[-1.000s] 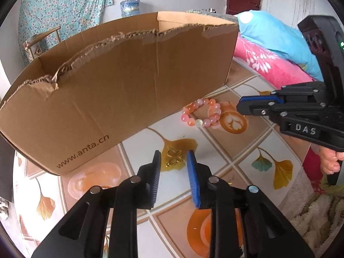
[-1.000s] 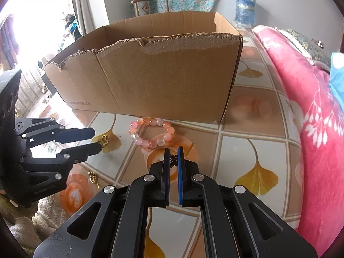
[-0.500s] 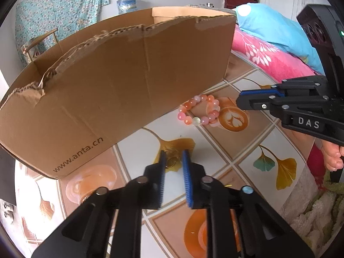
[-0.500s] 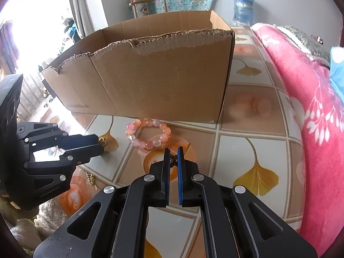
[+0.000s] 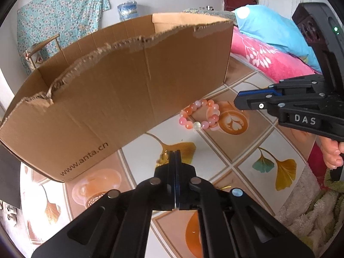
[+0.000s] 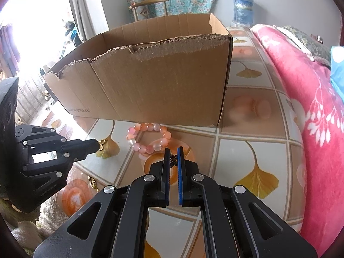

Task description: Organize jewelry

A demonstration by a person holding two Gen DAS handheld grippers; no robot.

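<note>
A torn open cardboard box (image 5: 120,90) stands on the patterned floor, also in the right wrist view (image 6: 154,86). A pink bead bracelet (image 5: 200,117) lies in front of it, also in the right wrist view (image 6: 148,138). My left gripper (image 5: 174,153) is shut on a small gold piece of jewelry (image 5: 163,158); the right wrist view shows it at the left fingertips (image 6: 102,143). My right gripper (image 6: 172,152) is shut on a small dark butterfly-shaped piece (image 6: 172,159). The right gripper also shows at the right of the left wrist view (image 5: 240,103).
A gold chain (image 6: 92,181) lies on the floor by the left gripper. A pink blanket (image 6: 318,116) and a blue pillow (image 5: 273,36) bound the right side. A fluffy rug (image 5: 307,206) lies near. A chair (image 6: 148,6) and a water bottle (image 6: 243,10) stand behind the box.
My left gripper closed from open onto the gold jewelry on the floor. My right gripper stayed shut on the butterfly piece and drew slightly nearer the box.
</note>
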